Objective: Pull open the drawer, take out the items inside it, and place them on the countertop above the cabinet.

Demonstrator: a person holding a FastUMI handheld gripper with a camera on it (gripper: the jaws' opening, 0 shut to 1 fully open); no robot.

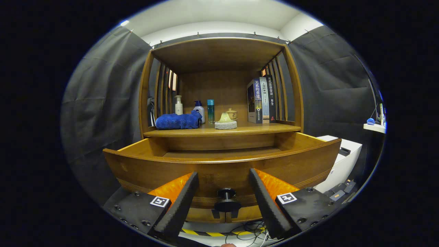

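Between the spread, empty fingers of the tool (pixel 223 202) sits the dark knob (pixel 226 200) of the drawer (pixel 219 168), which is pulled out toward the tool, its long front running crosswise, below the counter (pixel 253 129) carrying a blue towel (pixel 178 121), bottles and books.

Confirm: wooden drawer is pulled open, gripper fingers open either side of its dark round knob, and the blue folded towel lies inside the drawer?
Not quite. In the gripper view the blue folded towel lies on the wooden countertop, beside the bottles. The wooden drawer is open, and the gripper fingers stand open either side of the dark round knob.
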